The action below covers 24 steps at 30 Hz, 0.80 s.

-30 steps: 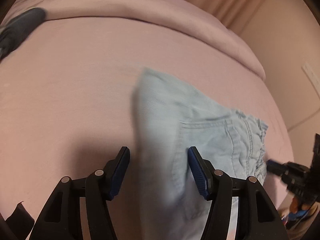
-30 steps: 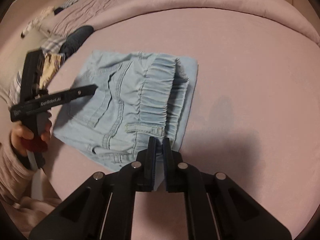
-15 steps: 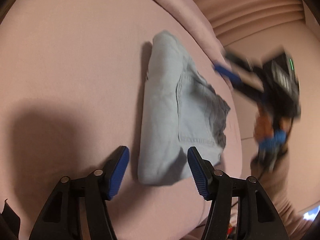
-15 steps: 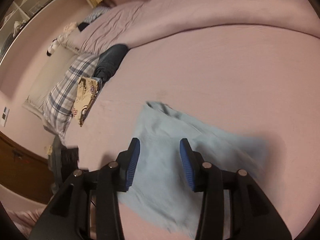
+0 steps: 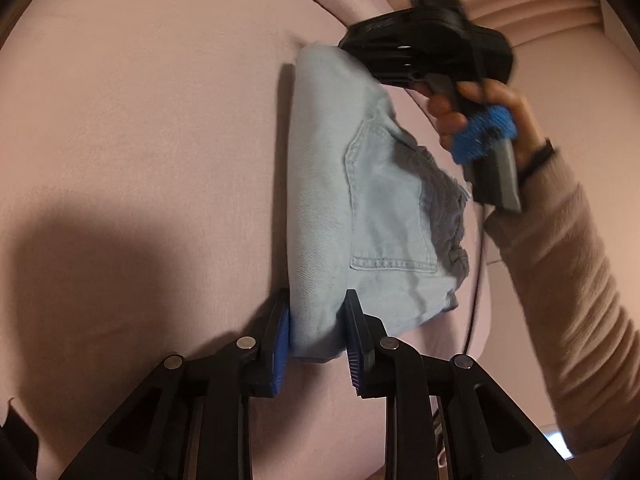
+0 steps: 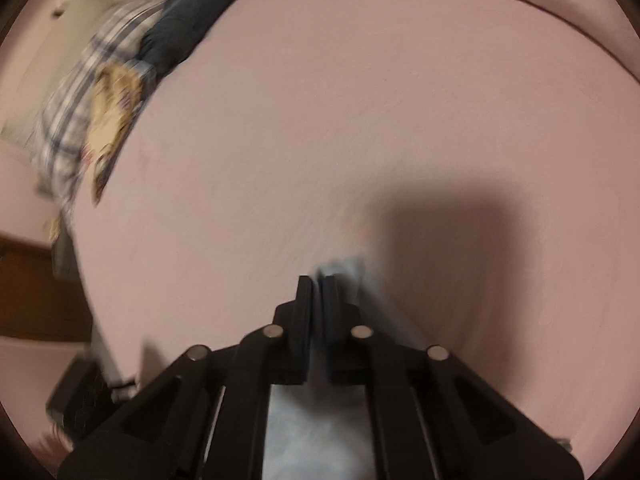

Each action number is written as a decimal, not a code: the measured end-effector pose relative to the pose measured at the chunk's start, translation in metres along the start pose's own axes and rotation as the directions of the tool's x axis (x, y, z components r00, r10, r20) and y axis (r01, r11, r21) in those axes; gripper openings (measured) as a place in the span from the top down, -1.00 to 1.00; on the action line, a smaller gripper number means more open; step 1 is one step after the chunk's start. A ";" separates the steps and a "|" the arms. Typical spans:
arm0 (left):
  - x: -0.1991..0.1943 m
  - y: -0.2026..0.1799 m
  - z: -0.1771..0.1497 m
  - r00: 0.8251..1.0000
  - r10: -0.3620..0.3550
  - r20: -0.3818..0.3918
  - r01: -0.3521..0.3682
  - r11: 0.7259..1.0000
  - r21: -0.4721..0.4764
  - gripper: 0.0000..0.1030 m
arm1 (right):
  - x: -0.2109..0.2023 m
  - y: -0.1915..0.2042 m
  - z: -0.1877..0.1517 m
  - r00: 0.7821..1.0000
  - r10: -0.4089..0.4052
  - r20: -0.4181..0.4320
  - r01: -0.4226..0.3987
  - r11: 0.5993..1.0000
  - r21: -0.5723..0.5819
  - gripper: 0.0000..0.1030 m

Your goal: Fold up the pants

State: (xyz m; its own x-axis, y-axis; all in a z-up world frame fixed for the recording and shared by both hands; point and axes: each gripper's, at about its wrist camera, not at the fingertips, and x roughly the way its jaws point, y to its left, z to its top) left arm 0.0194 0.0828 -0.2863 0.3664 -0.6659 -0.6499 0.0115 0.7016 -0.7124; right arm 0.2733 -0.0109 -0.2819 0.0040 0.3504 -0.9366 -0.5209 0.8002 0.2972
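Note:
The light-blue denim pants [image 5: 360, 208] lie folded into a thick bundle on the pink bed [image 5: 140, 140], back pocket up. My left gripper [image 5: 316, 320] is closed around the near folded end of the bundle, blue pads pressing both sides. The right gripper body [image 5: 424, 52] shows in the left wrist view at the far end of the pants, its fingers hidden. In the right wrist view, my right gripper [image 6: 318, 288] is shut with pale blue denim [image 6: 344, 272] beside and beneath its fingertips; the frame is blurred.
A plaid pillow [image 6: 80, 120], a patterned yellow cloth [image 6: 112, 112] and a dark garment [image 6: 188, 28] lie at the bed's far left. A rolled pink duvet [image 6: 560, 0] runs along the far side. A dark wooden piece [image 6: 32, 292] stands beside the bed.
My left gripper has moved forward and closed on the near end of the folded pants. My right gripper has closed at the far end of the pants.

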 end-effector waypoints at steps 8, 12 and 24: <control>-0.044 -0.015 -0.002 0.996 0.000 0.091 -0.007 0.997 0.075 0.48 | -0.077 0.000 -0.039 0.973 -0.045 0.226 0.046 0.999 0.003 0.87; -0.057 -0.019 0.033 0.982 0.036 0.185 -0.052 0.995 0.086 0.20 | -0.127 -0.001 -0.104 0.956 -0.016 0.292 0.028 0.999 -0.037 0.33; 0.045 -0.024 0.126 0.969 0.243 0.041 -0.246 0.952 0.180 0.06 | -0.115 -0.020 -0.247 0.947 -0.196 0.256 0.229 0.968 -0.102 0.34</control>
State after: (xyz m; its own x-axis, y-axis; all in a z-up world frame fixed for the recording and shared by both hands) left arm 0.1530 0.0677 -0.2648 0.3962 -0.4646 -0.7920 0.0886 0.8779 -0.4706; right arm 0.0720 -0.1874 -0.2261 0.3246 0.2991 -0.8973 -0.5906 0.8051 0.0547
